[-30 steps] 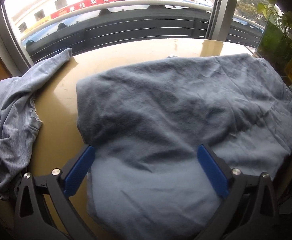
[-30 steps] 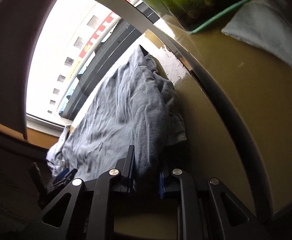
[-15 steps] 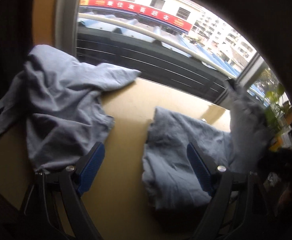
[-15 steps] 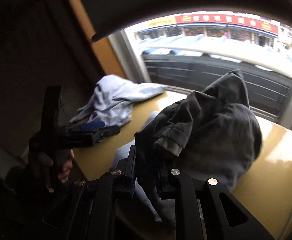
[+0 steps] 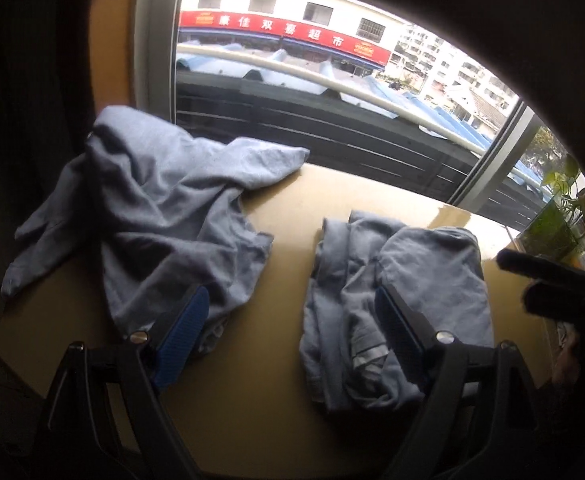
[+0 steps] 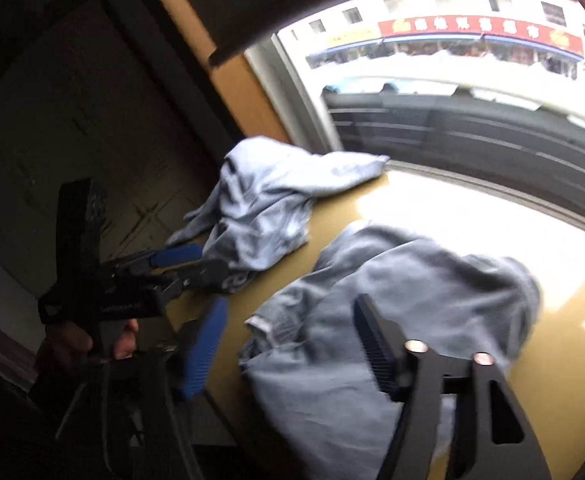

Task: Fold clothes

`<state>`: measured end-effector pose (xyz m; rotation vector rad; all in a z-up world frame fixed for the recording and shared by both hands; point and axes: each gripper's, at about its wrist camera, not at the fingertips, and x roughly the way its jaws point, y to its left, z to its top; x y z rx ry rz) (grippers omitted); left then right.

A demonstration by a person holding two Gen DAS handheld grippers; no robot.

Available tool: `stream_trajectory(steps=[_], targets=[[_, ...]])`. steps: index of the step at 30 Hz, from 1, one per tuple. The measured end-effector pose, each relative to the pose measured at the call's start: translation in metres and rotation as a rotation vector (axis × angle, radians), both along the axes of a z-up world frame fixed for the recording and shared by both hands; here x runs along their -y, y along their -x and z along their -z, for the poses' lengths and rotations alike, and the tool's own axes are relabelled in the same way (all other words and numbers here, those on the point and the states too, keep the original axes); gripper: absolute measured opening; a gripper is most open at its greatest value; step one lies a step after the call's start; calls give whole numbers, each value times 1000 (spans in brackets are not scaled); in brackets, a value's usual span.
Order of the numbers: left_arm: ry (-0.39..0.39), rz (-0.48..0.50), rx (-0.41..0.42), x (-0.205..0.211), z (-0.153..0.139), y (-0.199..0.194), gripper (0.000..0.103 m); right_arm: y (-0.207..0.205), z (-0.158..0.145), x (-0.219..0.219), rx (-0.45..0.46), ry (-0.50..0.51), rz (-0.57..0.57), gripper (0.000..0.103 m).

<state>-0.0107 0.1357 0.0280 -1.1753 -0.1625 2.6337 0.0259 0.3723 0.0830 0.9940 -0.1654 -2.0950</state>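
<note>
Tan table takes most of both views, its near edge hidden under my own tongs and its right end cut off by the frame. The window runs behind it, with a red shop sign across the street; the characters are blurred in the right wrist view.

Loose grey garment lies crumpled at the table's left end, one sleeve reaching toward the window, part of it drooping over the left edge; how far down, I can't see. Folded grey garment sits bundled right of centre, well apart from the loose one, bare table between them. Its near edge is hidden behind my fingers, and I can't tell what kind of clothing it is.

My left gripper is spread wide, holding nothing, blue pads over the near edge of each garment; whether a pad touches cloth I can't tell. My right gripper is also spread wide and empty, hovering over the folded garment, motion-blurred. From the left view only its dark fingertips poke in at the right edge.

Potted plant sits at the far right by the window, half cut off
</note>
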Motion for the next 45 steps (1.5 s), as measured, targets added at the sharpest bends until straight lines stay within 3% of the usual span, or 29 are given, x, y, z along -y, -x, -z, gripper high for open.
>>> stream_trajectory(steps=[2,5,7,10,11,12,13,15,16,22,25,28,30,35,40,43,45], targets=[[6,65,-17,-16,-6,5,84,6,-10,-28,-27,38,39,88],[31,200,-80,-49,-13,1,85,22,2,-36,-13,-12,63,88],[138,254,-82,-75,-2,3,86,33,19,-32,8,-63,44,87],[419,226,-41,-101,46,15,88,46,55,-24,-26,-209,45,86],[434,208,-11,-99,59,19,87,51,72,-25,-9,-274,42,86],[371,181,35,-87,69,24,88,52,89,-24,5,-321,38,86],[309,153,81,-74,79,29,95,48,101,-19,-43,-350,28,86],[214,104,142,-55,85,34,98,43,123,-7,-130,-400,10,87],[171,80,167,-46,86,35,98,47,133,-4,-124,-387,14,88],[118,19,187,-28,74,25,94,77,185,12,-113,-396,-21,88],[-44,-5,263,-16,70,22,95,90,209,15,-104,-390,-11,88],[-114,-13,335,-24,72,14,95,101,235,22,-97,-389,15,88],[-132,-10,352,-33,76,12,100,108,248,28,-88,-377,24,88],[-51,-33,354,-58,76,15,101,128,279,48,-77,-371,6,88],[49,-31,328,-70,80,9,101,157,276,66,-126,-373,-46,88],[49,-29,321,-67,80,7,101,183,273,84,-189,-392,-107,88],[27,-28,316,-64,80,8,101,204,278,103,-184,-423,-199,89]])
